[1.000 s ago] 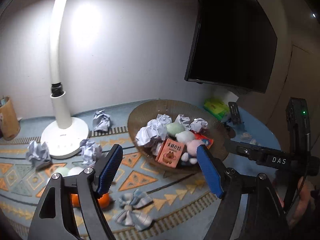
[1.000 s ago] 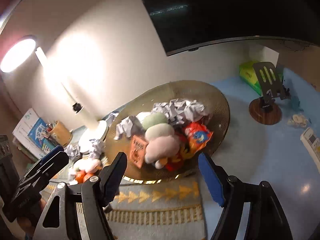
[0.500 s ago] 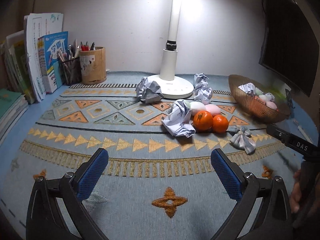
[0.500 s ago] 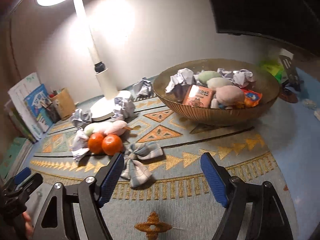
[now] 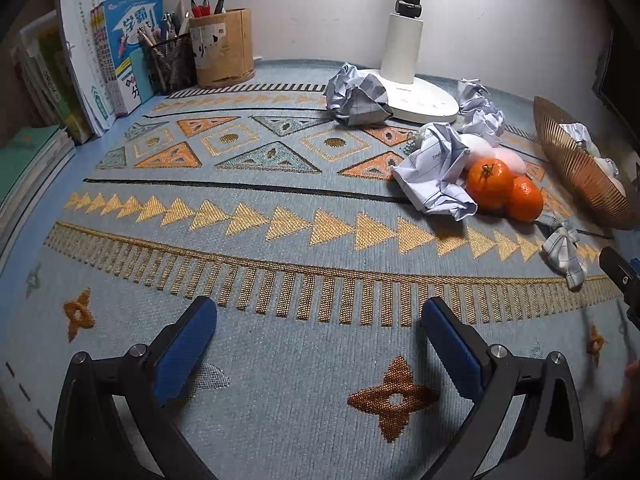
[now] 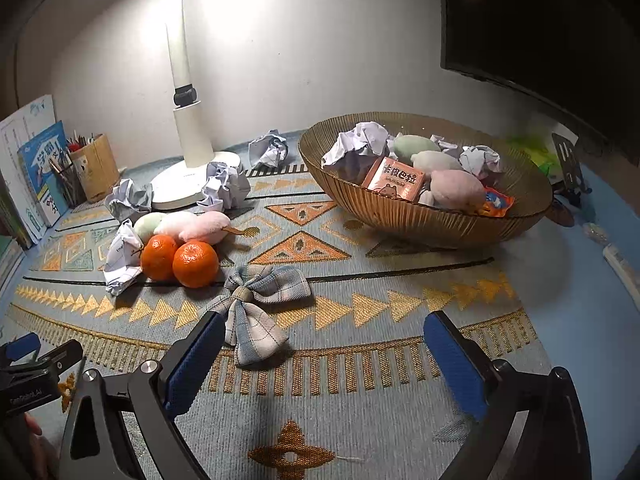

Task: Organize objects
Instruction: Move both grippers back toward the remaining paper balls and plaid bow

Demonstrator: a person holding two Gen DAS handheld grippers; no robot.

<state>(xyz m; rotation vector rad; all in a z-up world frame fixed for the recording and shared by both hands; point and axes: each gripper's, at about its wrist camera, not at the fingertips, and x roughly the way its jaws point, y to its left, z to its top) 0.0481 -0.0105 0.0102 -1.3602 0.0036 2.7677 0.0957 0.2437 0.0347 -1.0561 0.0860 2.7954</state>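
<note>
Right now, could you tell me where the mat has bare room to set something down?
Free: the near mat between the left gripper and the pen holders. Crowded: the oranges, crumpled paper and plaid bow beside the full bowl.

Lighting: desk lamp (image 6: 182, 92) overhead, bright wall glare, soft shadows on mat (image 5: 280, 240); fisheye-bent, dark corners.

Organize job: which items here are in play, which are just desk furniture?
In play: two oranges, plaid bow, plush toys, crumpled paper balls, bowl.

Just there: lamp, pen holders, books, monitor.
</note>
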